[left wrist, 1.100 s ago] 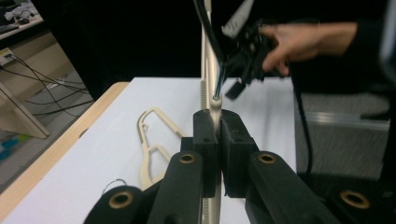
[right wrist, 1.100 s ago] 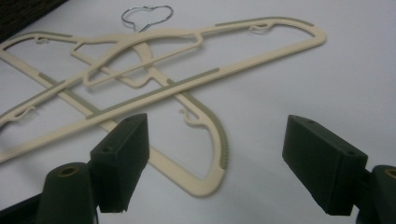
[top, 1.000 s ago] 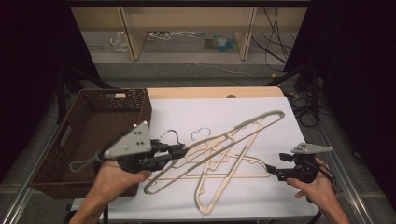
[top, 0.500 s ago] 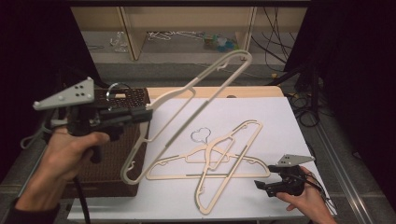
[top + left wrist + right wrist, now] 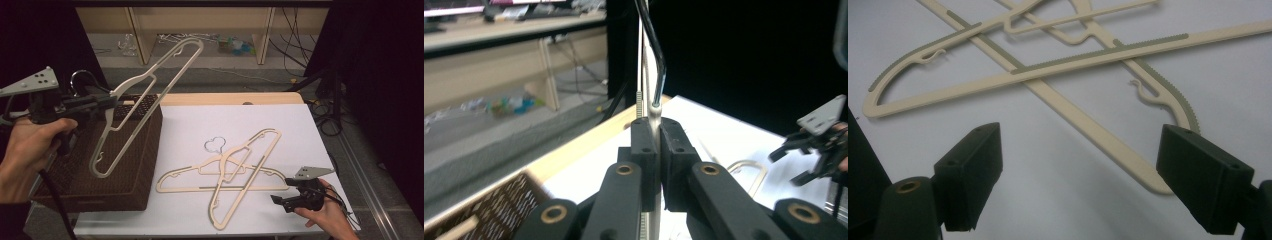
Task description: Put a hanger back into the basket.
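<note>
I am judging the step to be dropping the raised hanger (image 5: 145,90) into the brown basket (image 5: 125,170) at lower left: I am keeping it level (its metal hook is up by my hand). The left tongs (image 5: 655,150) are clenching its neck; the right tongs (image 5: 286,201) are hanging released near two hangers (image 5: 225,175) on the worktop (image 5: 310,130).

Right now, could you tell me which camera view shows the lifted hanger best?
The high view: the lifted hanger shows whole, raised above the basket. The left gripper view shows its neck edge-on between shut fingers. The right gripper view shows the hangers on the table.
</note>
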`<state>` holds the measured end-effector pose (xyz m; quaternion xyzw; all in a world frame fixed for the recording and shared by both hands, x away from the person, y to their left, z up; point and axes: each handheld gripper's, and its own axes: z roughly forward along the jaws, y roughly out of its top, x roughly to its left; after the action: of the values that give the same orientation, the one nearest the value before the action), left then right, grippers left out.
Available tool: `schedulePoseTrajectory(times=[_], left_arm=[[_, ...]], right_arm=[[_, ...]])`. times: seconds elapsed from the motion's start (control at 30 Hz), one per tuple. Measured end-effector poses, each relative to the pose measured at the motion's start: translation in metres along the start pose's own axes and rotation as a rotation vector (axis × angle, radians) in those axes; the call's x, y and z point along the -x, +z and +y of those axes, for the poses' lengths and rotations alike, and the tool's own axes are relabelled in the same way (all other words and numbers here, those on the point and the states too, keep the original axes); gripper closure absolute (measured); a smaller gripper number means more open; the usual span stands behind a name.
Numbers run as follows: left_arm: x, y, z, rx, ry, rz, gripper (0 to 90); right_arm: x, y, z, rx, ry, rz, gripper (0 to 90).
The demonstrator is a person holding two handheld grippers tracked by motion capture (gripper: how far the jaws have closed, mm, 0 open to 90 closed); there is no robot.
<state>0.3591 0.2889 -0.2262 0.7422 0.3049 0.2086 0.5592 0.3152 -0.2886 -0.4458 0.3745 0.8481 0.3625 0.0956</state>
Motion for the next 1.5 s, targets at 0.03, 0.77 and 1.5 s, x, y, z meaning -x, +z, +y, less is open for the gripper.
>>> schedulePoseTrajectory(times=[0.03, 0.77, 1.5], left_arm=[[-0.005, 0.0, -0.005, -0.007, -0.003, 0.011, 85.9], [-0.078, -0.009, -0.093, -0.142, -0.051, 0.144, 85.9], [-0.106, 0.0, -0.149, -0.299, -0.099, 0.193, 85.6]], right_arm=[[0.0, 0.0, 0.0, -0.003, 0.002, 0.002, 19.7], [0.0, 0.001, 0.0, 0.001, -0.014, 0.009, 19.9], [-0.001, 0.002, 0.0, 0.009, -0.014, 0.009, 20.3]])
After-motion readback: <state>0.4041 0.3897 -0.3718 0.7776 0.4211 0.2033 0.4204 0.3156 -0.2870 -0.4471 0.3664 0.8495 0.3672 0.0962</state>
